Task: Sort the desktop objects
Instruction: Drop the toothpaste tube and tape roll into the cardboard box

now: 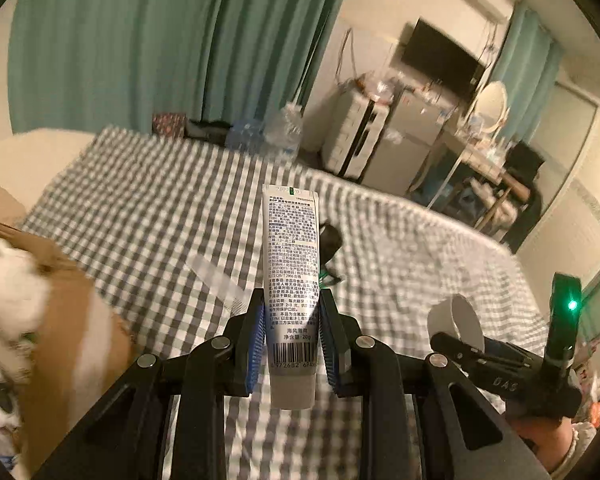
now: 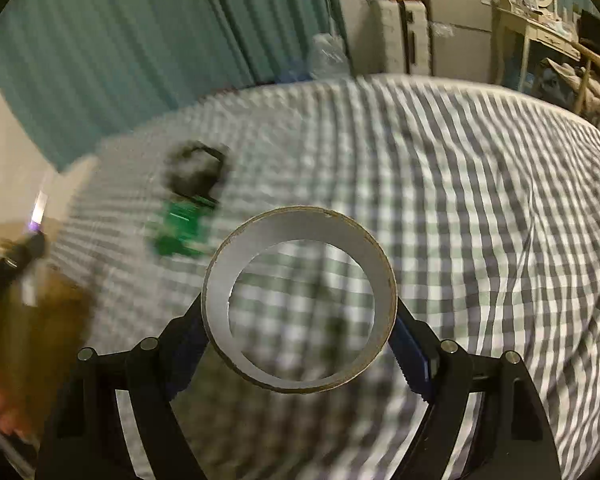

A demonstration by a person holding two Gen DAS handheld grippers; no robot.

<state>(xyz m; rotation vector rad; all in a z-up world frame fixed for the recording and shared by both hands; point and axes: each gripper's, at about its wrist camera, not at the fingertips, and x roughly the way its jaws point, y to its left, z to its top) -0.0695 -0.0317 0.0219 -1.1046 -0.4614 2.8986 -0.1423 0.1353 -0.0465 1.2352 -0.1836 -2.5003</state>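
My left gripper (image 1: pixel 291 344) is shut on a white toothpaste tube (image 1: pixel 291 264) with printed text and a barcode, held upright above the checked bedspread (image 1: pixel 160 200). My right gripper (image 2: pixel 300 344) is shut on a white tape roll (image 2: pixel 300 300), held above the bedspread (image 2: pixel 480 200); the roll also shows in the left wrist view (image 1: pixel 456 318) at the lower right. A green card with a black cord (image 2: pixel 180 224) lies on the bedspread to the left, blurred; it peeks out behind the tube in the left wrist view (image 1: pixel 330 248).
A brown cardboard box (image 1: pixel 60 300) holding white fluffy things (image 1: pixel 4 280) sits at the left edge; it also shows in the right wrist view (image 2: pixel 32 320). A clear flat item (image 1: pixel 216 276) lies on the bedspread. Green curtains (image 1: pixel 160 40), drawers (image 1: pixel 356 136) and a desk stand beyond the bed.
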